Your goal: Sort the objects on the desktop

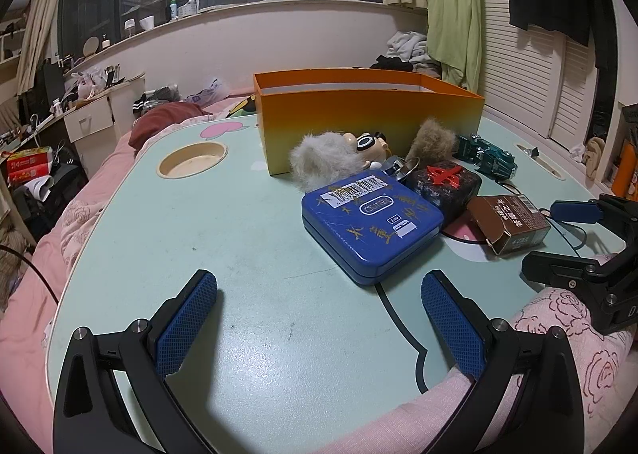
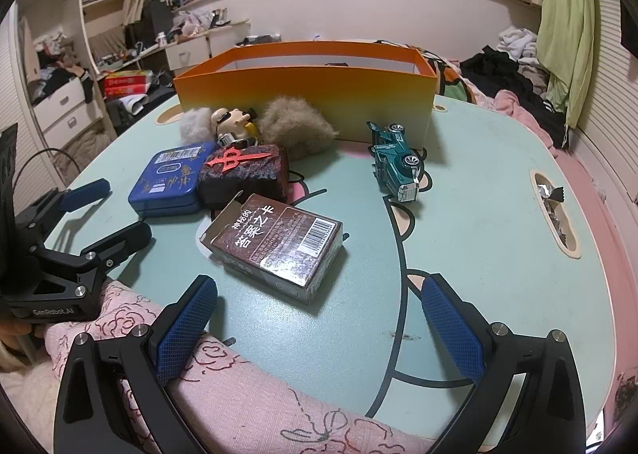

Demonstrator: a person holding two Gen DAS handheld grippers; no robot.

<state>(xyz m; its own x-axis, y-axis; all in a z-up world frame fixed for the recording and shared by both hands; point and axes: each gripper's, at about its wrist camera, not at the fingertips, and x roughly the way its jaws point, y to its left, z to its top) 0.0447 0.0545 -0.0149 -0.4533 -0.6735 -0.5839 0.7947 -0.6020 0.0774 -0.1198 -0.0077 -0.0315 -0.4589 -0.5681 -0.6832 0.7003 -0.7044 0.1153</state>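
At frame centre, blue tin [image 1: 371, 227], brown carton [image 2: 275, 242] and toy car [image 2: 396, 161] lie outside the orange box [image 2: 303, 89]; sorting looks unstarted. Left gripper [image 1: 319, 318] and right gripper [image 2: 319, 320] hover, jaws spread, empty.

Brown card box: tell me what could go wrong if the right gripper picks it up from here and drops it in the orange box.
1. The brown card box has an open flap at its far end; tipping it may spill the contents.
2. It lies close to the dark block with the red emblem; the open right gripper could nudge that block into the blue tin.
3. The furry keychain toys crowd the orange box wall, so a low carry might snag them.
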